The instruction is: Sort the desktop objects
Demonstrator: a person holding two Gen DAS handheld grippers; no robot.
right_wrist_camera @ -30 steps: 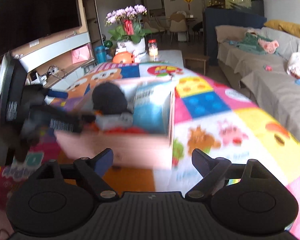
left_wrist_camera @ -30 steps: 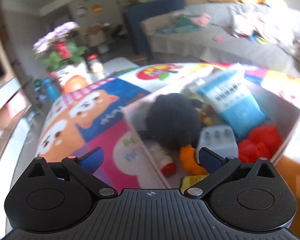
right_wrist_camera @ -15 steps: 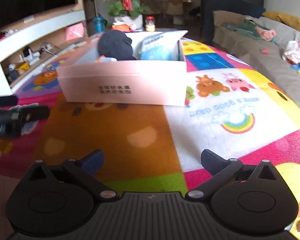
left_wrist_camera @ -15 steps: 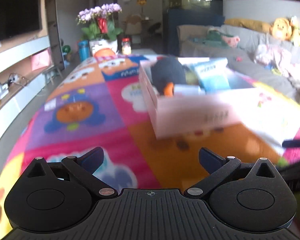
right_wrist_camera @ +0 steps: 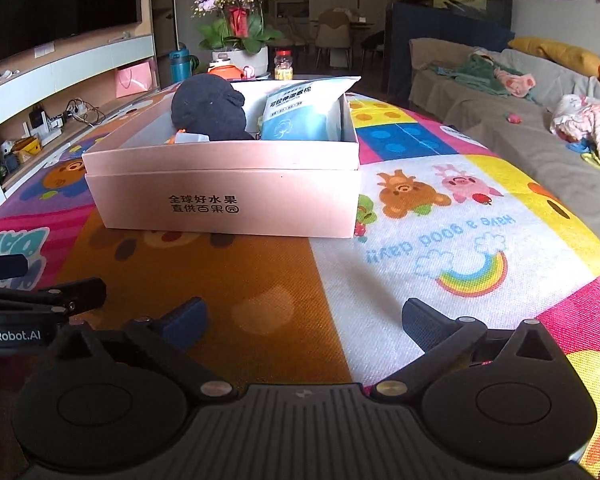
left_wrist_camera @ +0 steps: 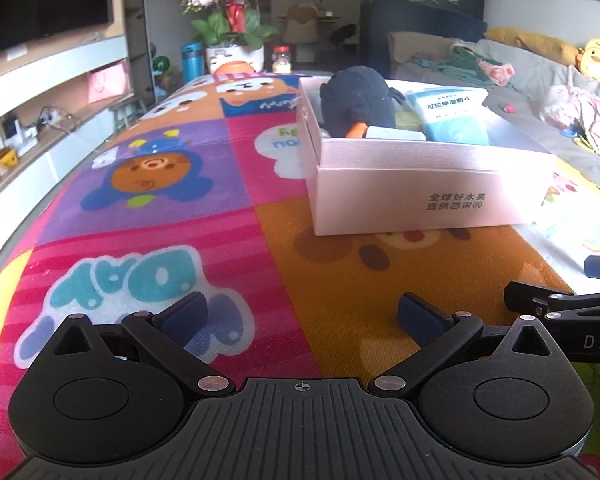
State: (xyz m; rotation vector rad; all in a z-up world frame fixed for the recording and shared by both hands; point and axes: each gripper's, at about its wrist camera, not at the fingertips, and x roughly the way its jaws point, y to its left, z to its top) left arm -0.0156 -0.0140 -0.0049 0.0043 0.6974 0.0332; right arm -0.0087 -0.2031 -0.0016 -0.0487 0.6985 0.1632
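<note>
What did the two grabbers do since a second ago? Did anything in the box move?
Both pulled back from the pink box and came down low over the mat. The left gripper had been right above the box; now it sits well in front, like the right gripper. Both stayed open and empty. The black plush and blue packet stayed inside.

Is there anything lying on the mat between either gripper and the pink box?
Nothing visible. Bare mat runs from the open right gripper and open left gripper to the pink box.
</note>
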